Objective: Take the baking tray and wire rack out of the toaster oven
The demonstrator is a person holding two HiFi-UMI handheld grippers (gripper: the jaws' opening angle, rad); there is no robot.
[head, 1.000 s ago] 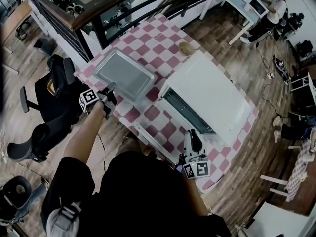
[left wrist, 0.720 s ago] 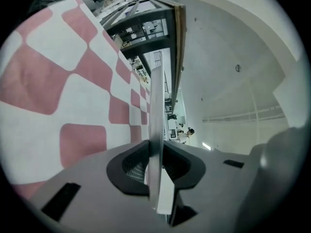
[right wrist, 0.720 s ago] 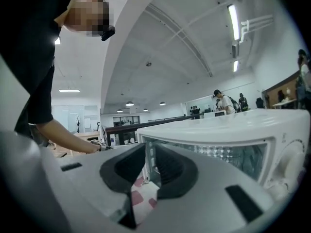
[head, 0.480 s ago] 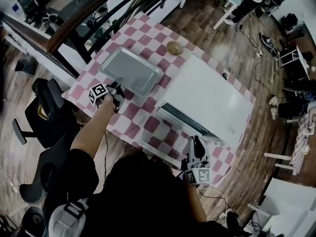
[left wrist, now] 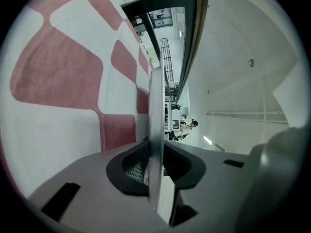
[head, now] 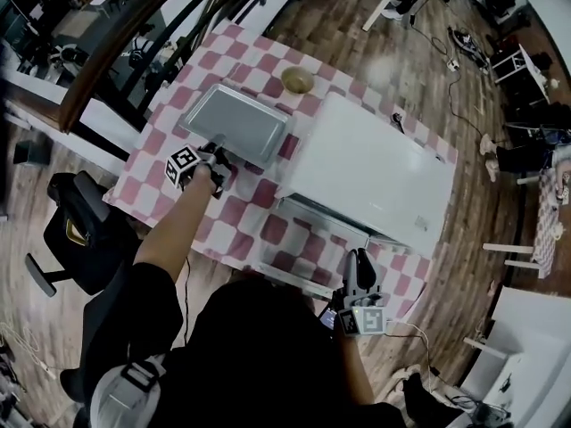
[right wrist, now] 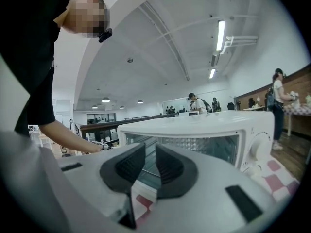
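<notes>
Baking tray (head: 234,121): laid flat on the red-and-white checked cloth of the desk (head: 161,163), outside the white toaster oven (head: 370,172) and to its left.
Left gripper (head: 216,152): jaws closed on the tray's near rim, which was seen edge-on between the pads (left wrist: 130,170).
Right gripper (head: 359,261): held level before the oven's front, at the desk's near edge; jaws slightly parted, nothing between them.
Small bowl (head: 297,80): set beyond the tray, near the oven's far corner.

Open-plan lab hall. Office chair (head: 76,239), wooden floor (head: 339,7), balcony railing (head: 107,56) and ceiling strip lights (right wrist: 220,29) mark it.
</notes>
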